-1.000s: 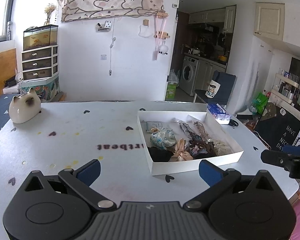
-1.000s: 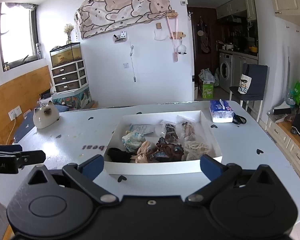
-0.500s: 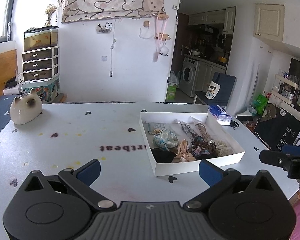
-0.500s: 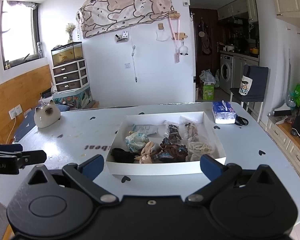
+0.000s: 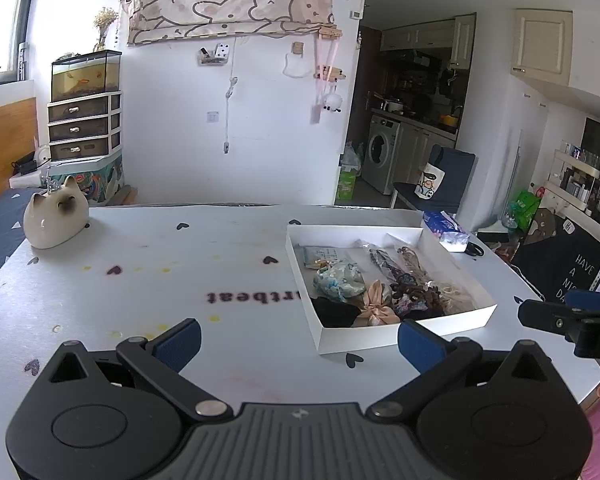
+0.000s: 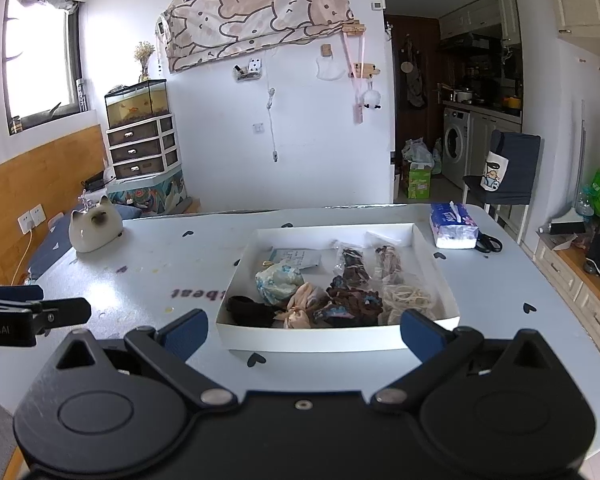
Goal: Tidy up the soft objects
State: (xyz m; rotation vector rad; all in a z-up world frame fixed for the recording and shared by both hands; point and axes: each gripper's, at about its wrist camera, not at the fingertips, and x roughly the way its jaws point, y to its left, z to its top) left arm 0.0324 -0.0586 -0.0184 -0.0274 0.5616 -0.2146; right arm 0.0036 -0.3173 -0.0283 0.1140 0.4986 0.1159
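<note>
Cat figurine (image 5: 55, 219), tissue pack (image 6: 454, 227), scissors (image 6: 489, 243) on table (image 5: 140, 280).

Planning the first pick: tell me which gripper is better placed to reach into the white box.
Right. The right gripper is open and squarely faces the white box; the left gripper sits off to its left.

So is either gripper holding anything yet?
No: left gripper and right gripper are both open and empty, short of the white cardboard tray of soft items.

"rtbeat" printed upside-down on table (image 5: 220, 240), centre frame; "HAVE A" on black board (image 5: 572, 268), right edge; "Robot.AI" on left gripper (image 6: 40, 314), left edge.
</note>
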